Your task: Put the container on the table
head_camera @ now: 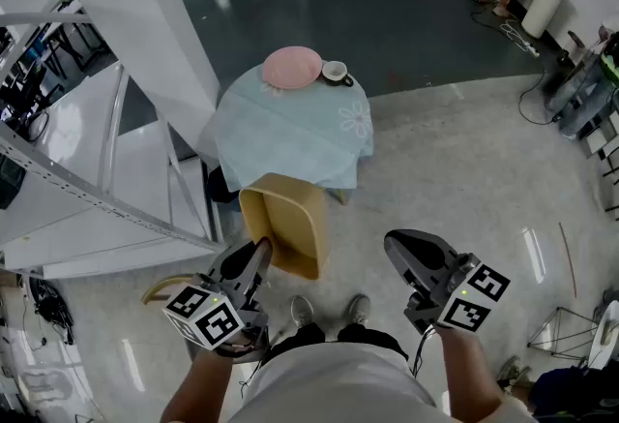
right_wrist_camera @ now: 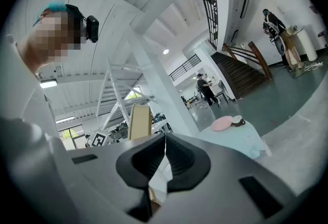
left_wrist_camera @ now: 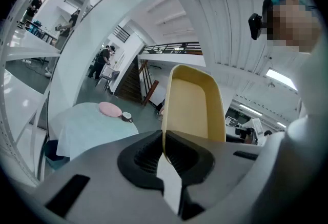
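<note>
A tan yellow plastic container (head_camera: 286, 221) hangs in the air in front of me, below the near edge of a round table (head_camera: 290, 135) with a pale blue cloth. My left gripper (head_camera: 257, 255) is shut on the container's rim, and the left gripper view shows the tub (left_wrist_camera: 192, 107) standing up out of the closed jaws (left_wrist_camera: 163, 142). My right gripper (head_camera: 400, 247) is shut and empty, off to the container's right and apart from it. In the right gripper view, the container's edge (right_wrist_camera: 139, 121) shows left of the closed jaws (right_wrist_camera: 164, 142).
A pink plate (head_camera: 292, 67) and a cup (head_camera: 337, 73) sit on the table's far side. A white pillar and a white steel stair frame (head_camera: 106, 189) stand close on the left. My shoes (head_camera: 329, 310) are on the pale floor below. Cables and stands lie at the right.
</note>
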Demonstrator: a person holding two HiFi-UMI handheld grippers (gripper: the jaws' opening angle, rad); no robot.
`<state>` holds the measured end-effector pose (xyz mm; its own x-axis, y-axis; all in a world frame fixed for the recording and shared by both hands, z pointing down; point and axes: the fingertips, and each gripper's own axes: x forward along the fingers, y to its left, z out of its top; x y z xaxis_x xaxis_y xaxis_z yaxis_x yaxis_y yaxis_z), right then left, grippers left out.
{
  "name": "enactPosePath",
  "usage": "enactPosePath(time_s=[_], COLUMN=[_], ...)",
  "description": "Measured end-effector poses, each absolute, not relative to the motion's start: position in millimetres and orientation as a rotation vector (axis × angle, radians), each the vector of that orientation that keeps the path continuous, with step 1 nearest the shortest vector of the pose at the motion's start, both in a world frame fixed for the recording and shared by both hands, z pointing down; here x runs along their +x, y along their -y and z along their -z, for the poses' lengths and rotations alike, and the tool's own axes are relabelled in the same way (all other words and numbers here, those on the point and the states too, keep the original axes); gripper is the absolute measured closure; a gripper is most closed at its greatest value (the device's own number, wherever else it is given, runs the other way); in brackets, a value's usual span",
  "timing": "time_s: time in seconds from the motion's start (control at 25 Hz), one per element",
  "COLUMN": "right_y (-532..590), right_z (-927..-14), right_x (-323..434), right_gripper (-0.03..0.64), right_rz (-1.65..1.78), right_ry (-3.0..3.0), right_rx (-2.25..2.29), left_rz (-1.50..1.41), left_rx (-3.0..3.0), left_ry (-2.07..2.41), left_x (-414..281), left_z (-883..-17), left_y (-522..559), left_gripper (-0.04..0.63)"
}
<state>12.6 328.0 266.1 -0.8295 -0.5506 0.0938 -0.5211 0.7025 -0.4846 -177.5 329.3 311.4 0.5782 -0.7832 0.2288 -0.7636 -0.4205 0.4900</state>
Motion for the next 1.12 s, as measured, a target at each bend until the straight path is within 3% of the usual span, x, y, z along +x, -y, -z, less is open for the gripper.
enactPosePath(time_s=[1.12], right_y=[-303.9], right_z=[-279.1], right_x=[26.6], right_gripper=[0.591], right_rz=[0.822], right_ry=[-2.867], right_rx=[-0.906], left_rz=[0.029], left_rx=[2.239], left_ry=[1.278], left_x=[-161.7], left_z=[-310.9], left_y=[-319.7], left_gripper=[0.563])
